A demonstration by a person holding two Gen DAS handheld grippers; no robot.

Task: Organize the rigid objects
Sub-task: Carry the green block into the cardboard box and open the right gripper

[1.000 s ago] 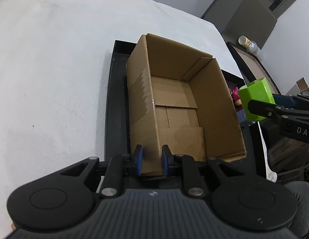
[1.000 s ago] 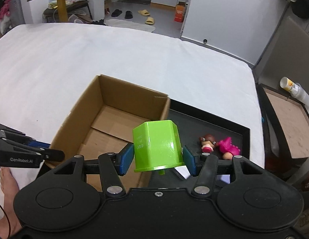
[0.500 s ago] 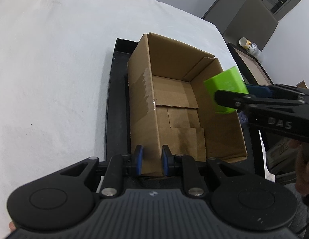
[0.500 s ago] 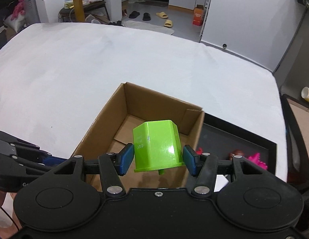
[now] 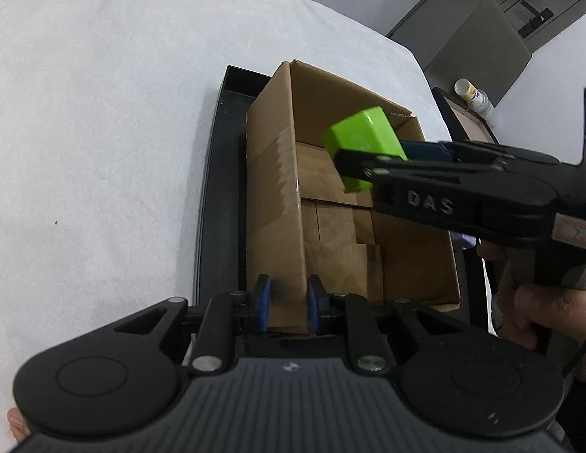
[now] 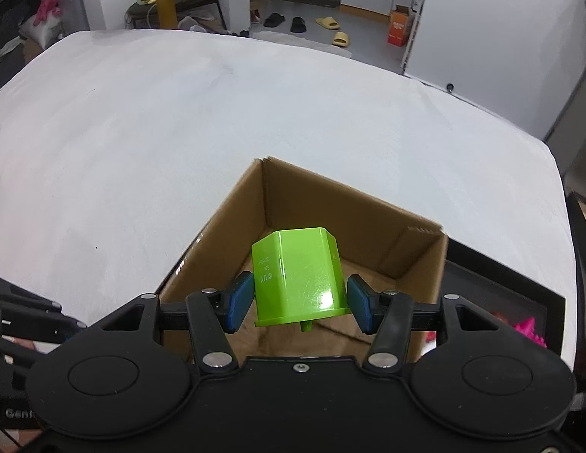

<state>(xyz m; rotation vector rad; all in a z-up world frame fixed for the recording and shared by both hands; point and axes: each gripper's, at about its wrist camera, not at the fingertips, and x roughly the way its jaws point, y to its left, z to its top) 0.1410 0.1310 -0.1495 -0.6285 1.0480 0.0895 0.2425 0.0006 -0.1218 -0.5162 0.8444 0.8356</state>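
Cardboard fills the left wrist view: the left gripper [image 5: 286,304] pinches the near wall of the open box [image 5: 277,196], which sits in a black tray [image 5: 217,173] on the white table [image 5: 96,120]. Ahead and to its right, the right gripper [image 5: 372,154] now reaches over the box's interior; a second ago it was outside the right wall.

From the right wrist view, the right gripper [image 6: 298,304] holds the green cup [image 6: 298,277] upside down, pads pressed to its sides, directly between its fingers and above the box floor [image 6: 330,334]. A pink toy [image 6: 527,330] waits to its right. Releasing looks like the next step.
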